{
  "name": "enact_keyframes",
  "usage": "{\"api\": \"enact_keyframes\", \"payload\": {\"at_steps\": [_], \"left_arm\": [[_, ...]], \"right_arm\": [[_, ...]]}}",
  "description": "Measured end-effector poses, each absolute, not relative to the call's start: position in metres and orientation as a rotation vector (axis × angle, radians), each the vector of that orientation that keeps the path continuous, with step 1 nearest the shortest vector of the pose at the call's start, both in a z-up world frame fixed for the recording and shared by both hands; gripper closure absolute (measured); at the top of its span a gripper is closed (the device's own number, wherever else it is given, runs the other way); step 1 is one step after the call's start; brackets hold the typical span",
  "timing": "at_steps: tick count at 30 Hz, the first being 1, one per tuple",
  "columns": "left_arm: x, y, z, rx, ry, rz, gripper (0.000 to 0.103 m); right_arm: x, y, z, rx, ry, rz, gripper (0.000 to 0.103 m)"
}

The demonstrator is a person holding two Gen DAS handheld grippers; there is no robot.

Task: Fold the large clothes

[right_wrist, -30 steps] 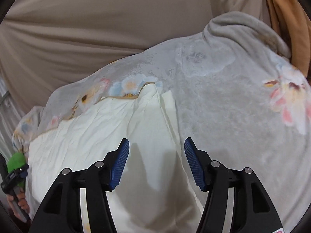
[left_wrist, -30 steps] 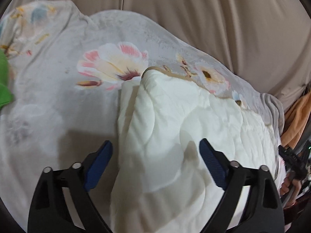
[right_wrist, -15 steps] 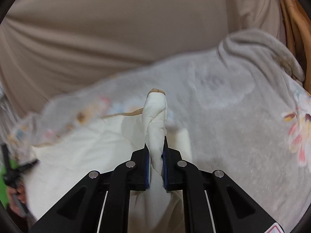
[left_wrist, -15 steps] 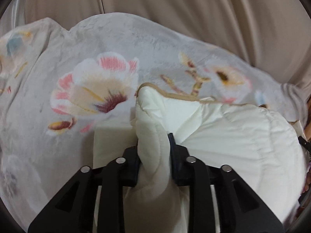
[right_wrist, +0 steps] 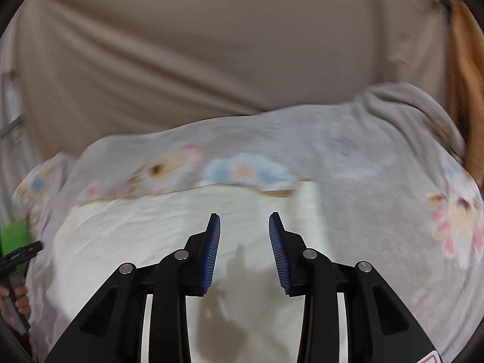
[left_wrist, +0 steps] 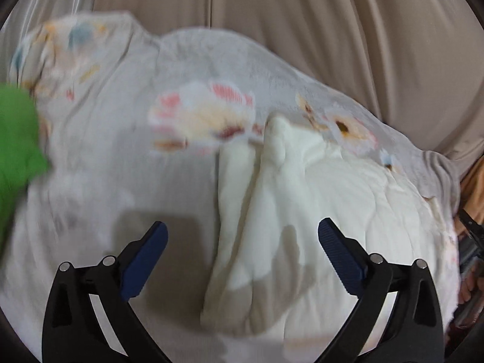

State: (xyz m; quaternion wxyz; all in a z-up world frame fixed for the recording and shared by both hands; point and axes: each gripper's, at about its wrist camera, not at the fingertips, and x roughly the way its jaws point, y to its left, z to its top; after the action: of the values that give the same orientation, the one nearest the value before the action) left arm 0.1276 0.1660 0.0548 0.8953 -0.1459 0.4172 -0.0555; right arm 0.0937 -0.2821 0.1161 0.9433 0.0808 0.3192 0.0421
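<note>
Left claw (left_wrist: 242,239) wide apart, jaws just been opening, nothing clamped; cream ridge of blanket (left_wrist: 272,211) lying loose between the blue pads (left_wrist: 145,260), untouched. Right claw (right_wrist: 244,242) partly apart, jaws also just been opening, hovering over flat cream lining, nothing pinched. Blanket spread under both claws: cream side up nearest, grey floral side (right_wrist: 378,181) beyond & to the sides, tan-edged corner (left_wrist: 278,124) folded over onto floral side. Beige sheet (left_wrist: 332,30) behind blanket. Green cloth (left_wrist: 15,136) at blanket's left edge, orange fabric (right_wrist: 462,60) at its right. Pics blurred.
</note>
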Motion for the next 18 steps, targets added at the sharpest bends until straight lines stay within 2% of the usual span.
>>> {"api": "enact_keyframes", "payload": {"at_steps": [5,7,9,13,15,17,18], "left_arm": [[0.104,0.172,0.000,-0.468,0.999,-0.153,0.005],[0.098,0.168,0.001,-0.458,0.945,-0.135,0.005],[0.102,0.161,0.003,-0.463,0.944,-0.150,0.005],[0.117,0.150,0.003,-0.501,0.962,-0.215,0.006],[0.122,0.142,0.011,-0.507,0.951,-0.223,0.022],[0.121,0.134,0.026,-0.500,0.921,-0.246,0.053],[0.120,0.129,0.040,-0.488,0.884,-0.250,0.061]], "right_arm": [[0.134,-0.198,0.085,0.078,0.772,0.240,0.081],[0.158,-0.183,0.058,0.114,0.871,0.276,0.087],[0.169,-0.176,0.035,0.147,0.931,0.286,0.089],[0.170,-0.172,0.013,0.162,0.913,0.291,0.093],[0.167,-0.172,0.012,0.155,0.901,0.304,0.093],[0.170,-0.174,0.009,0.165,0.898,0.319,0.093],[0.172,-0.174,0.009,0.167,0.898,0.325,0.093]]}}
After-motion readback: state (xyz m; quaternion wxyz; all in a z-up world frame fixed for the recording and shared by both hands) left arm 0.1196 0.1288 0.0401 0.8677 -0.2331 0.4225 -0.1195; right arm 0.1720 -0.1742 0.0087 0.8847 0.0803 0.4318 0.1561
